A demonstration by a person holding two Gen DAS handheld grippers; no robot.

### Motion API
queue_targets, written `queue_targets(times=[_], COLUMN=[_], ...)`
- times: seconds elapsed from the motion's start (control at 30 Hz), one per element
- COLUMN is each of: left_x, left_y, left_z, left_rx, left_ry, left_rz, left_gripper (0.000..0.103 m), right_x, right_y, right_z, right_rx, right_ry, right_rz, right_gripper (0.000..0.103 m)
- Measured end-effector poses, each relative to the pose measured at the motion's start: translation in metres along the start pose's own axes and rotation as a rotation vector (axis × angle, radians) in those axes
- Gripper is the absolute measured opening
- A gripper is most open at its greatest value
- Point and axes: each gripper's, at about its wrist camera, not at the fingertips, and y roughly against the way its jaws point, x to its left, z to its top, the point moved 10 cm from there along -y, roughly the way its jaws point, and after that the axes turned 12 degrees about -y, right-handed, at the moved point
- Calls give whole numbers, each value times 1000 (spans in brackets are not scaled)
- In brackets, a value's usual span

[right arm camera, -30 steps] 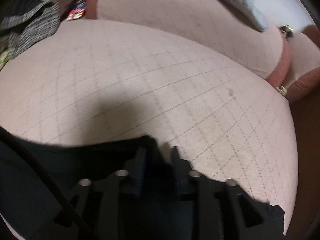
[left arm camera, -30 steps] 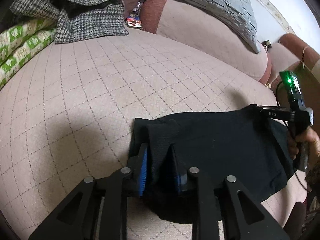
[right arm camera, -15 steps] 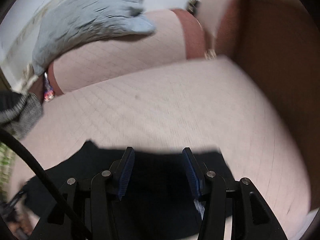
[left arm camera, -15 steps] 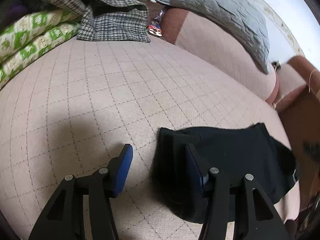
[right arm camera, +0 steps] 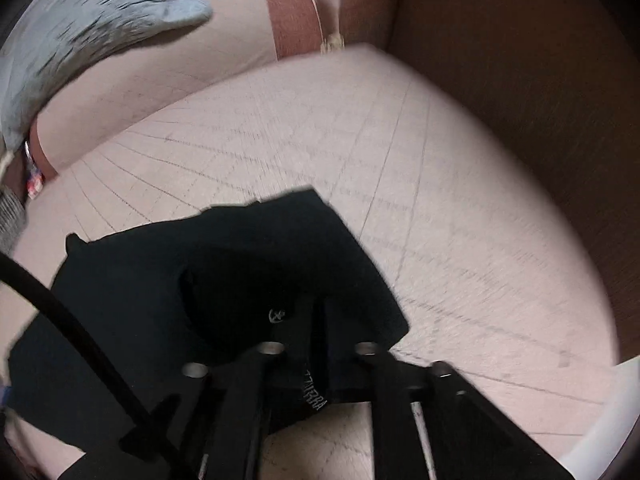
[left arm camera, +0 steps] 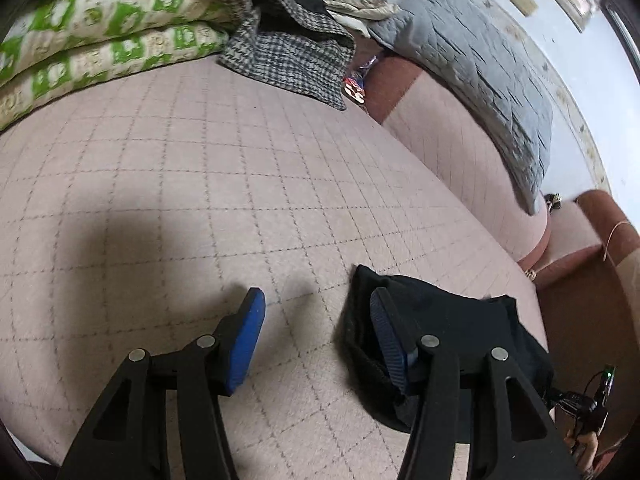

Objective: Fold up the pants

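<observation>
On the pink sofa seat (left arm camera: 248,184), left gripper (left arm camera: 316,320) sits released while right gripper (right arm camera: 320,320) has just been closing, now pinching the black pants (right arm camera: 224,264).

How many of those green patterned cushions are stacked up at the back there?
2. The upper cushion lies directly on the lower cushion, at the far left edge of the sofa seat, beside the houndstooth garment. More may be hidden beyond the frame.

Black gripper (left arm camera: 316,320), blue pads (left arm camera: 248,344), silver screws.
</observation>
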Motion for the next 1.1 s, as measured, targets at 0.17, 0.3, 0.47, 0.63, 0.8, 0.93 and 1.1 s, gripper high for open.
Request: queue_targets(times=[0.17,0.3,0.47,0.63,0.8,0.93,1.1], left_x=[-18,-42,-44,-37,-32,-33,-33], left_y=[1,-9,-10,-5,-5,-6,-5], left_z=[-10,-21,-31,-34,-37,-37,-37], left_rx=[38,91,135,149,160,155,154], left_ry=[-23,-78,-136,-116,-63,-32,-24], left_rz=[-73,-108,-62,-72,-116,-146,-162], left_gripper=[55,55,55,51,51,55,58], right_x=[62,158,293,383,448,472,483], right_y=[61,80,95,75,44,17,0], right_z=[-19,-60,-145,-209,-248,-268,-287], right_rx=[-37,77,276,405,521,552,536], right_ry=[120,319,555,693,768,836,923], right_rz=[171,333,514,528,422,298,162], right_gripper=[47,54,54,54,60,69,78])
